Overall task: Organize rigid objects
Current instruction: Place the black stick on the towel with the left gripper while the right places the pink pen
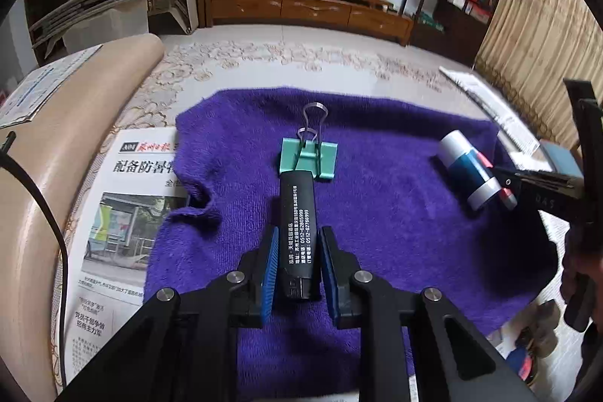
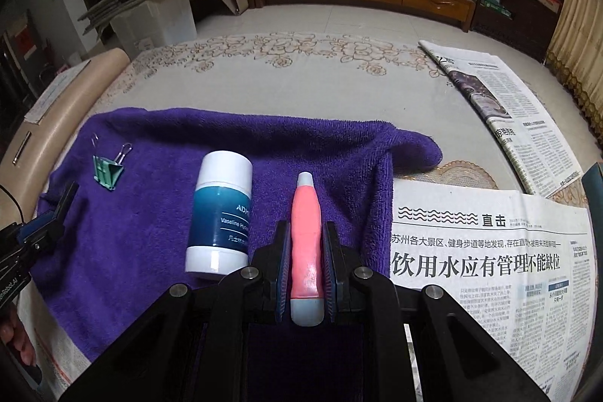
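On the left a newspaper (image 1: 124,213) lies under the edge of the purple towel (image 1: 377,213). The left gripper (image 1: 297,270) has its fingers clamped on a black lighter (image 1: 297,232), whose far end touches a green binder clip (image 1: 309,157) lying on the towel. Farther right, a blue-and-white bottle (image 2: 220,217) lies on the towel, just beside the right gripper (image 2: 306,274), whose fingers pinch a pink pen (image 2: 306,243).
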{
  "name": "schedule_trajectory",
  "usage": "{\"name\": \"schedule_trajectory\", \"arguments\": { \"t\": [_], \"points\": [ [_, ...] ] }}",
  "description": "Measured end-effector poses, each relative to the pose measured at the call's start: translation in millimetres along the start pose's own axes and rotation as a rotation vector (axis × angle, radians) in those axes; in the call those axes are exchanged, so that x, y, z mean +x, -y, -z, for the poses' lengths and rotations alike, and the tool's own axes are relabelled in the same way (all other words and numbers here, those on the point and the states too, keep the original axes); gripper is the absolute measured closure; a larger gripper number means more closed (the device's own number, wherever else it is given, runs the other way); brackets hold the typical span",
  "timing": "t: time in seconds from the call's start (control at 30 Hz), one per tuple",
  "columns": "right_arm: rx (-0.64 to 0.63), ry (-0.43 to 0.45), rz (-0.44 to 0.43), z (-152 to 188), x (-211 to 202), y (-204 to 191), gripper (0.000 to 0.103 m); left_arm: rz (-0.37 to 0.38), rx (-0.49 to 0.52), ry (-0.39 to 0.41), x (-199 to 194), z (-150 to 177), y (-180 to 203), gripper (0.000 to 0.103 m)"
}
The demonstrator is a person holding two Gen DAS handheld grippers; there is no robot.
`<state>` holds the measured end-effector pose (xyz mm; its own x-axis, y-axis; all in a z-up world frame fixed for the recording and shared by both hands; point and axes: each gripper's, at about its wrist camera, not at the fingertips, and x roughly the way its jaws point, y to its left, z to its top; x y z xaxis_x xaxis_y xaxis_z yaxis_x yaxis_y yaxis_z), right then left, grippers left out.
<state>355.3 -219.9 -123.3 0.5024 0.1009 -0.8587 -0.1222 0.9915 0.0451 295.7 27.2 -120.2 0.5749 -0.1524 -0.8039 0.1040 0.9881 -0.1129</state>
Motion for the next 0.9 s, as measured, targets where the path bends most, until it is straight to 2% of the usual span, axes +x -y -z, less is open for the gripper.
{"name": "schedule_trajectory", "arguments": {
  "t": [0.17,0.4,0.47,0.5,0.57,0.63,0.73,0.8,0.9],
  "points": [
    [-0.027,-0.015,0.011,1,8,-1,0.086,-0.027,0.027,-0.036,9,2,-1,0.082],
    [-0.085,-0.018,0.019,1,9,-4,0.086,-0.060,0.075,-0.047,9,3,3,0.081],
    [-0.102,-0.016,0.008,2,9,-4,0.086,-0.082,0.082,-0.053,9,3,5,0.065],
    [-0.111,-0.015,0.003,2,8,-5,0.086,-0.108,0.079,-0.062,10,3,3,0.046],
    [-0.129,-0.013,-0.009,3,7,-5,0.086,-0.072,0.069,-0.057,8,2,1,0.045],
    [-0.138,-0.015,-0.022,3,6,-5,0.084,-0.074,0.052,-0.045,5,2,0,0.044],
    [-0.115,-0.014,-0.048,5,-3,-3,0.068,-0.068,0.039,-0.041,-5,3,-1,0.039],
    [-0.105,0.002,-0.070,7,-14,-2,0.056,-0.081,0.044,-0.029,-14,5,2,0.026],
    [-0.100,0.023,-0.060,12,-30,-1,0.047,-0.100,0.047,-0.004,-32,11,5,0.021]
  ]
}}
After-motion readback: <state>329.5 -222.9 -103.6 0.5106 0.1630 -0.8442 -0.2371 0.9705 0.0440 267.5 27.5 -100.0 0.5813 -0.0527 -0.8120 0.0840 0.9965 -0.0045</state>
